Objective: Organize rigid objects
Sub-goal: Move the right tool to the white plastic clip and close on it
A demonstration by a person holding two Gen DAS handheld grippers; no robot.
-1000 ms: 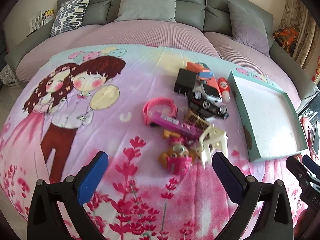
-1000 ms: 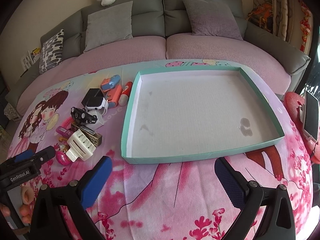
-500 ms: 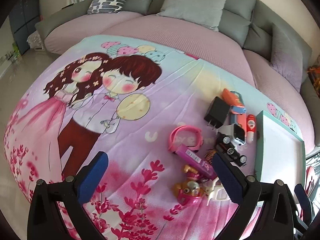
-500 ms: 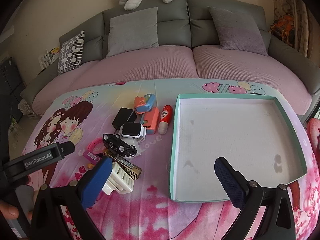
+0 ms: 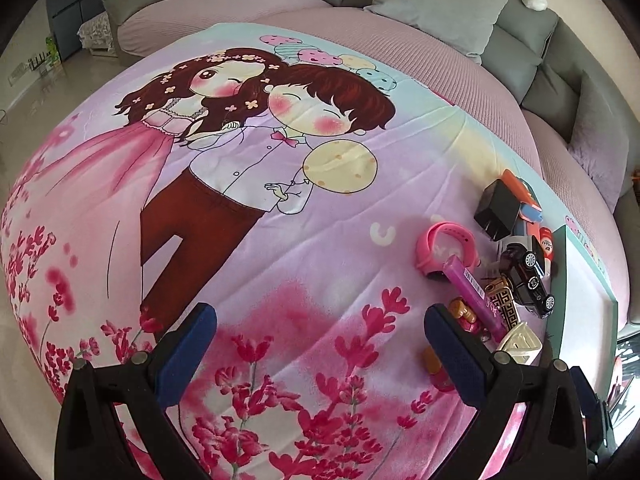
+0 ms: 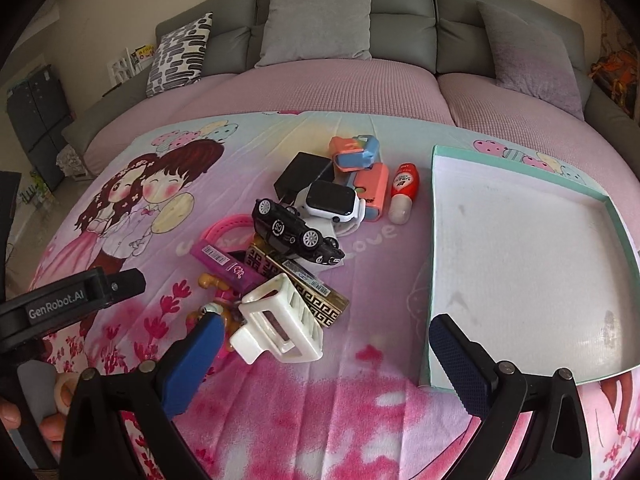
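Right tool (image 6: 322,354) spread wide, nothing between its blue pads, hovering over the cartoon-print blanket (image 6: 304,420); left tool (image 5: 320,346) also spread and empty, over the pink flower print, pile off to its right; a person's fingers (image 6: 24,420) grip the left tool's handle at the right view's lower left edge.

Nearest in the pile: white plastic clip (image 6: 280,320), just beside the right tool's left pad, lying on a gold-and-black patterned box (image 6: 304,284); small orange and pink toy figure (image 6: 218,308) partly hidden under the clip; purple tube (image 6: 226,264) lying across a pink wristband (image 6: 224,226); black toy car (image 6: 296,234) tilted on top of the box; white smartwatch (image 6: 332,200) behind the car; black charger (image 6: 304,170), pink case (image 6: 372,188), red-and-white bottle (image 6: 404,192), and an orange-blue toy (image 6: 354,152) farthest.

Teal-rimmed tray (image 6: 434,240) right of the pile, white inside, nothing in it; all items lie on the blanket, outside the tray.

Grey sofa (image 6: 340,8) with cushions behind.
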